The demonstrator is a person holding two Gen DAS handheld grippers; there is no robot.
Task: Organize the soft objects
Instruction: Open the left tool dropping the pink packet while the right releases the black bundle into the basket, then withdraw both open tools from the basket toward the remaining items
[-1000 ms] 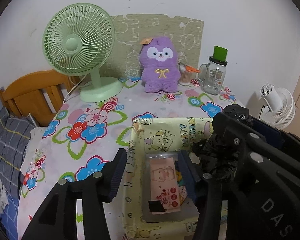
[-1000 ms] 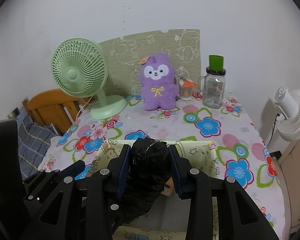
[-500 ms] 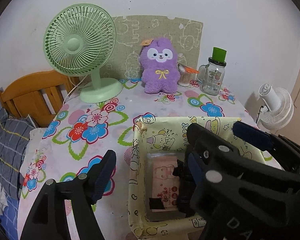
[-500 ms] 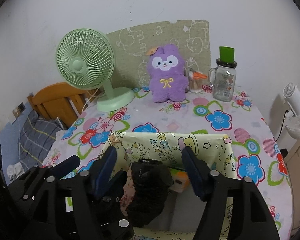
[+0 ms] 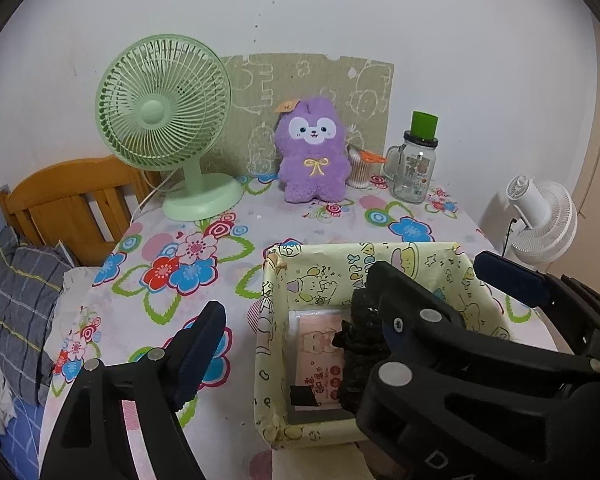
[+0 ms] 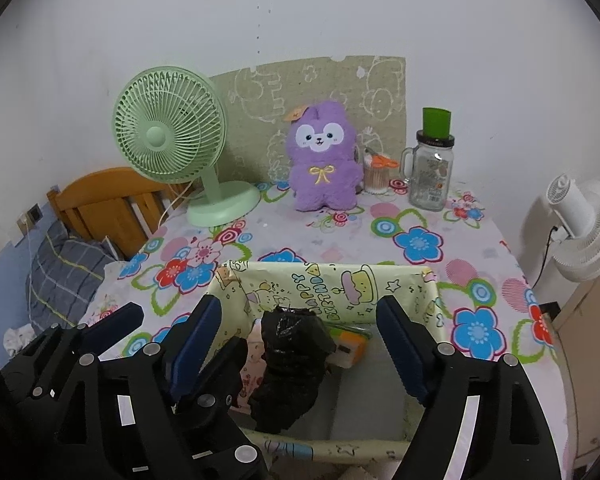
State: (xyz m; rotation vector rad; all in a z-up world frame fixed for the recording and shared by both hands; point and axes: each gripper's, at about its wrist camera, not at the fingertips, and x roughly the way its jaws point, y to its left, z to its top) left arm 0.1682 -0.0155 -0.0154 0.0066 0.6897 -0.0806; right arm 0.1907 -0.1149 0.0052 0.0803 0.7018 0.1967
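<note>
Crinkled black plastic, glossy and bunched like a stuffed bag, makes up the black bundle that stands inside the yellow box on the desk. Its long axis runs roughly upright, the rumpled top toward the box's far wall and the base on the box floor. It leans beside a pink printed packet lying flat on that floor; an orange-and-white item sits just behind it. The box's inner wall reads "HAPPY BIRTHDAY" among cartoon drawings. The right gripper hangs spread wide around the bundle, fingers apart from it on both sides. The left gripper is also released, straddling the box's left wall; only one of its blue pads shows clearly. "DA" is legible on the right gripper's body in the left wrist view.
</note>
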